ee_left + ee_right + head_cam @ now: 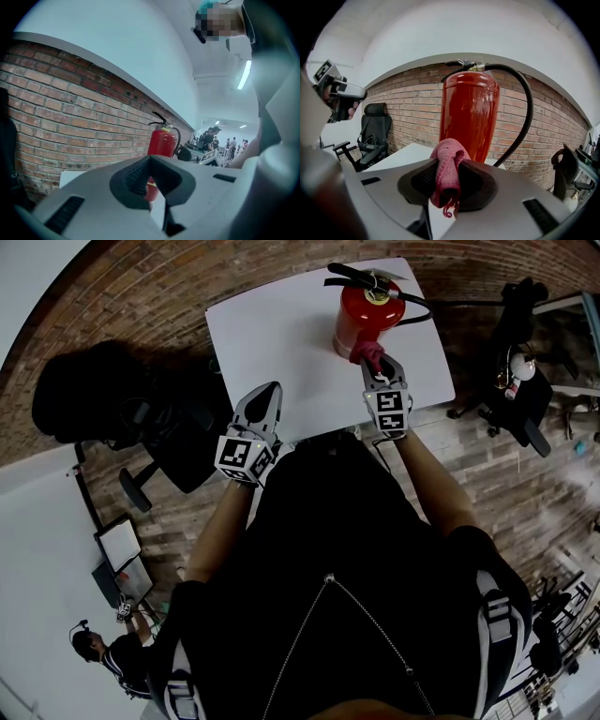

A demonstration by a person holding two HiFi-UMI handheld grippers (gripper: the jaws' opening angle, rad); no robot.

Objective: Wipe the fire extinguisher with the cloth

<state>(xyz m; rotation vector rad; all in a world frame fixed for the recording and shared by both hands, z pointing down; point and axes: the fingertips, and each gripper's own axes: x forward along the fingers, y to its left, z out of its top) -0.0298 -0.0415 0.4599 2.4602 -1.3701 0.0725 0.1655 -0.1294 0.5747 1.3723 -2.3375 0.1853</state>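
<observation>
A red fire extinguisher with a black hose stands upright at the far right part of the white table. My right gripper is shut on a pink cloth, held just short of the cylinder's near side. In the right gripper view the cloth bulges up from between the jaws, with the extinguisher close behind it. My left gripper hovers over the table's front edge, to the left of the extinguisher. Its jaws meet at the tips with nothing in them.
A black office chair stands left of the table, in front of a brick wall. Dark equipment sits to the right. A desk with screens and a person are at lower left. Several people stand far back.
</observation>
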